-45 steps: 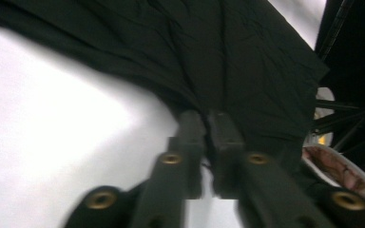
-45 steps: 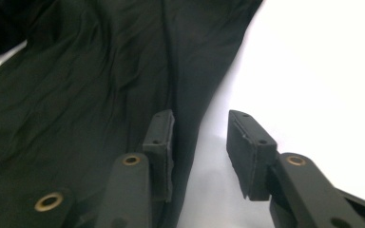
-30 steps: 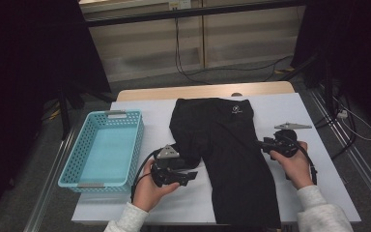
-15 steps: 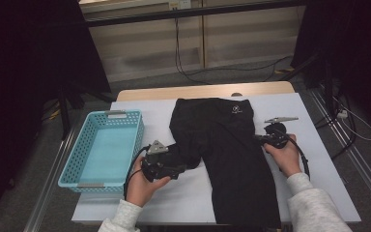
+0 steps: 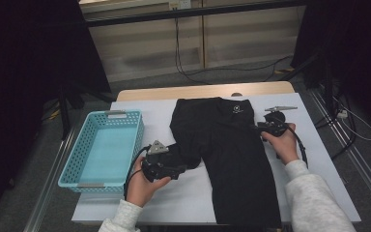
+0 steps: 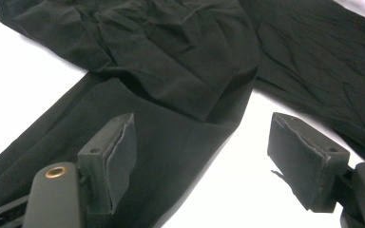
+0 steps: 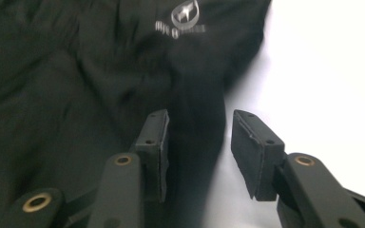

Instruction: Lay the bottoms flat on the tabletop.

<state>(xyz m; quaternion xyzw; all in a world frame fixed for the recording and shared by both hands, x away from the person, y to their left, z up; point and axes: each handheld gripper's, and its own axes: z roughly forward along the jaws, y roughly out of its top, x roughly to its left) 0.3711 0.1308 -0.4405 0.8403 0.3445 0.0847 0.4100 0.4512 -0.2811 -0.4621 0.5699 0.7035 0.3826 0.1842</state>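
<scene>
A black garment (image 5: 227,150) with a small white logo (image 5: 235,109) lies flat on the white table (image 5: 174,200); one leg is folded across at its left side. My left gripper (image 5: 186,166) stands open at that folded leg, jaws wide apart over the fabric (image 6: 171,61). In its own view the left gripper (image 6: 204,124) has cloth under its left pad and bare table under its right one. My right gripper (image 5: 258,126) is at the garment's right edge near the waist. The right gripper's (image 7: 199,118) jaws have just been opening; the fabric edge (image 7: 76,71) lies between them, unpressed.
An empty turquoise basket (image 5: 70,164) stands on the table's left part. Bare white table lies right of the garment (image 5: 319,159). Beyond the far wooden edge are cables on the floor and dark stands on both sides.
My right hand has slid away from me along the garment's right edge toward the waist. The left hand has stayed about where it was.
</scene>
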